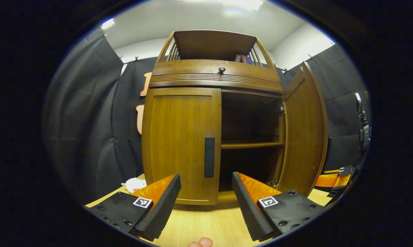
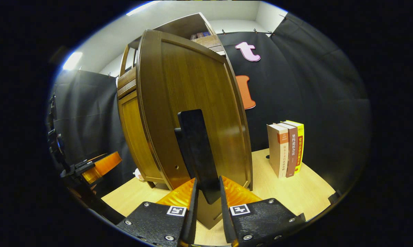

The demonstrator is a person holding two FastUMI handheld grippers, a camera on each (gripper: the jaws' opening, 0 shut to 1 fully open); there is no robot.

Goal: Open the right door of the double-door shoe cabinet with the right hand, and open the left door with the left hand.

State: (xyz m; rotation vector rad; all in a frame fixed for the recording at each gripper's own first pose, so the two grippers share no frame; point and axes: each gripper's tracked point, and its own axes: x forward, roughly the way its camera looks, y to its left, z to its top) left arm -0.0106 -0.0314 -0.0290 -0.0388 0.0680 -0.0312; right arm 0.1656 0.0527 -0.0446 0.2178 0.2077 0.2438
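The wooden shoe cabinet [image 1: 213,79] stands on a light wood table. Its left door [image 1: 179,144] is closed, with a black vertical handle [image 1: 209,157] at its inner edge. My left gripper [image 1: 206,197] is open, a short way in front of that handle and not touching it. The right door [image 1: 304,130] is swung wide, baring a dark interior with one shelf [image 1: 251,145]. In the right gripper view that door [image 2: 192,103] looms close, and my right gripper [image 2: 208,187] is shut on its black handle [image 2: 196,151]. The left gripper [image 2: 101,166] shows off to the left.
Three upright books [image 2: 287,149] stand on the table [image 2: 295,192] to the right of the open door. A small white object [image 1: 135,184] lies left of the cabinet. A drawer with a round knob [image 1: 221,69] sits above the doors. The right gripper [image 1: 331,179] peeks from behind the open door.
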